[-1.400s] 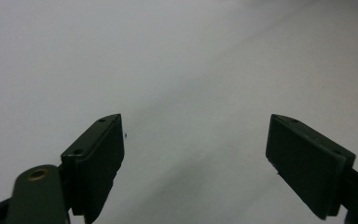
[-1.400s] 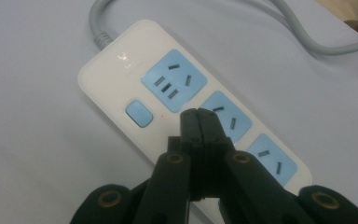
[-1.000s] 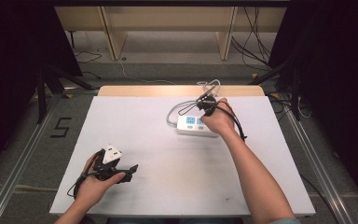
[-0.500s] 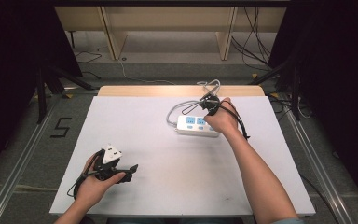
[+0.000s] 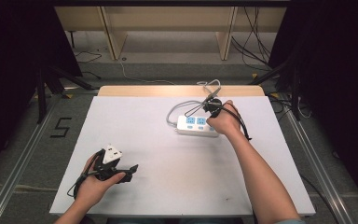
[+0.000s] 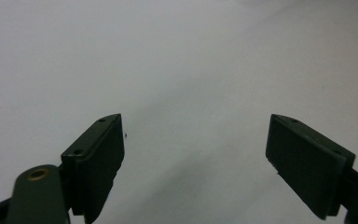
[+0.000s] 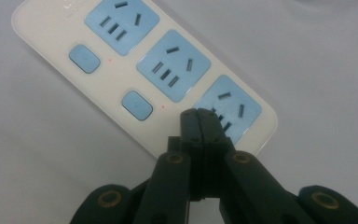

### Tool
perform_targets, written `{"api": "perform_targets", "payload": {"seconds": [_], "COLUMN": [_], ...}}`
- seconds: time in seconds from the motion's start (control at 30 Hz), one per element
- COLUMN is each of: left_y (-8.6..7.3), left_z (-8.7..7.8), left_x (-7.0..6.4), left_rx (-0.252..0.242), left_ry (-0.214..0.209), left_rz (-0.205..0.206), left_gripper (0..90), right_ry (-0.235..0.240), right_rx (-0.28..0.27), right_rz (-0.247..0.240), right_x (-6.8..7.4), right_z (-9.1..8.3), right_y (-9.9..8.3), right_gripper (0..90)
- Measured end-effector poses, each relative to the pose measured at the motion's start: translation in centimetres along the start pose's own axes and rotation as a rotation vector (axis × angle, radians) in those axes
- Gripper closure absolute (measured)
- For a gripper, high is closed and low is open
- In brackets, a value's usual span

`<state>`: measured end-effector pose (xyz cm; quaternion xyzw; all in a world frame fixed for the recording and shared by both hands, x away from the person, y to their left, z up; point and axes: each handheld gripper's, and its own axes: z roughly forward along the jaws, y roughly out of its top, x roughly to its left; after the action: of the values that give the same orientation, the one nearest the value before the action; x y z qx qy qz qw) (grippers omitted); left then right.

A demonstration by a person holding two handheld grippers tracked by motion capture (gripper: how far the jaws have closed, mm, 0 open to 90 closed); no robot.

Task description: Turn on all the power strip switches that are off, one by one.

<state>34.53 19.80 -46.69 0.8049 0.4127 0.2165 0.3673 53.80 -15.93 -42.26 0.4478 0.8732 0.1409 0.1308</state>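
Observation:
A white power strip (image 5: 193,125) with three blue sockets lies at the table's far right of centre. In the right gripper view the power strip (image 7: 56,32) runs diagonally, with blue switch buttons (image 7: 137,105) beside two of its sockets. My right gripper (image 7: 198,114) is shut with nothing between its jaws. Its tips sit over the strip beside the nearest socket (image 7: 235,100), and whether they touch the strip is unclear. In the high view the right gripper (image 5: 210,114) points down at the strip's right end. My left gripper (image 5: 129,170) rests near the front left, and in its own view the left gripper (image 6: 196,126) stands open over bare table.
The strip's grey cable (image 5: 177,109) loops behind it toward the table's far edge. The white table top (image 5: 168,186) spreads wide between the two hands. A floor mark "5" (image 5: 60,127) lies left of the table.
The right hand has crept slightly rightward along the strip. The left hand and its gripper have stayed put.

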Motion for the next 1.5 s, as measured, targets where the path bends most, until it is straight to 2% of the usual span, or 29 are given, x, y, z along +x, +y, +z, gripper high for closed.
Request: {"api": "perform_targets", "payload": {"seconds": [0.57,0.97,1.5], "left_y": [0.0,0.0,0.01], "left_z": [-0.01,-0.02,-0.03], "left_x": [0.01,-0.01,-0.08], "left_rx": [-0.004,-0.005,-0.005], "left_ry": [0.003,0.003,0.001], "left_rz": [-0.004,-0.003,0.001], "left_gripper": [19.3,19.3,19.3], "right_ry": [0.009,0.018,0.003], "right_rx": [0.043,0.046,0.061], "right_rz": [-0.001,0.01,0.006], "right_x": [-0.06,-0.17,0.14], "right_z": [0.34,0.49,0.67], "right_y": [-0.07,-0.06,0.04], "right_gripper": [90.0,90.0,90.0]}}
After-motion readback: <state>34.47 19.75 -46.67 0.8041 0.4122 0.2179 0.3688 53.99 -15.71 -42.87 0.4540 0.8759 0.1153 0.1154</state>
